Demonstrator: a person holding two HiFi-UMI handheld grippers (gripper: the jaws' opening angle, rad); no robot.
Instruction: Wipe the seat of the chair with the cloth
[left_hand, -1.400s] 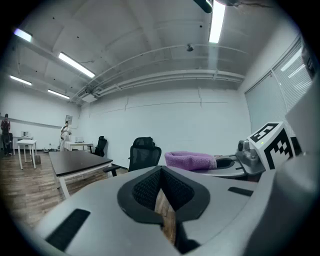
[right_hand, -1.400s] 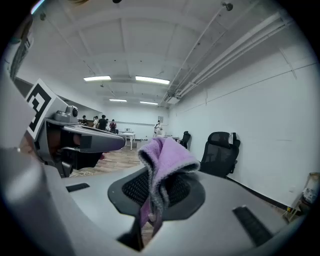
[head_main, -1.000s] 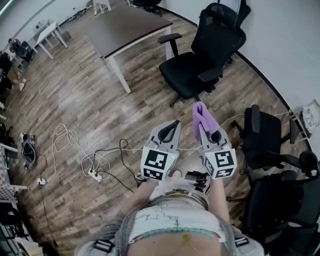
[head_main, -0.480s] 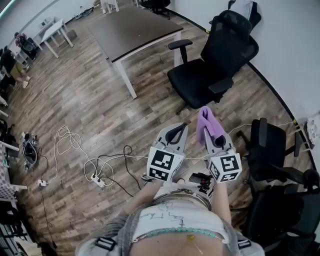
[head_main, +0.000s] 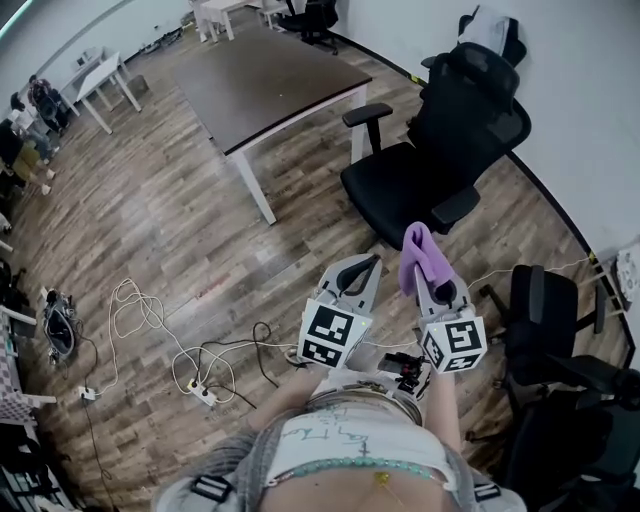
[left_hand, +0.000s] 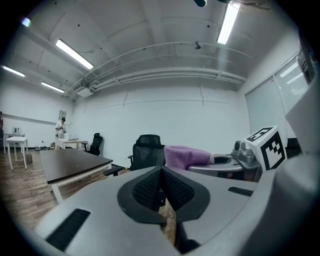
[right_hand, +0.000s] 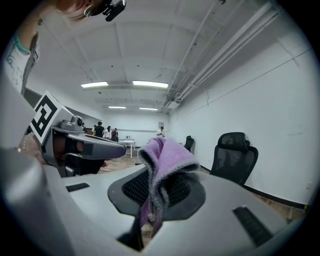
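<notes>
The black office chair (head_main: 436, 130) stands ahead of me by the wall, its seat (head_main: 395, 190) bare. My right gripper (head_main: 424, 270) is held up in front of my body, shut on a purple cloth (head_main: 417, 245) that folds over its tips; the right gripper view shows the cloth (right_hand: 163, 159) pinched between the jaws and the chair (right_hand: 234, 156) beyond. Beside it, my left gripper (head_main: 366, 264) is shut and holds nothing. In the left gripper view its jaws meet with nothing between them, and the cloth (left_hand: 187, 155) and the chair (left_hand: 148, 152) show behind. Both grippers are short of the chair.
A brown table with white legs (head_main: 270, 75) stands left of the chair. Cables and a power strip (head_main: 190, 352) lie on the wood floor at left. More black chairs (head_main: 548, 325) crowd the right side by the wall. People stand far off at the left.
The chair and table have drawn closer to both grippers as I move toward them. The right gripper stays shut on the cloth, the left stays shut.
</notes>
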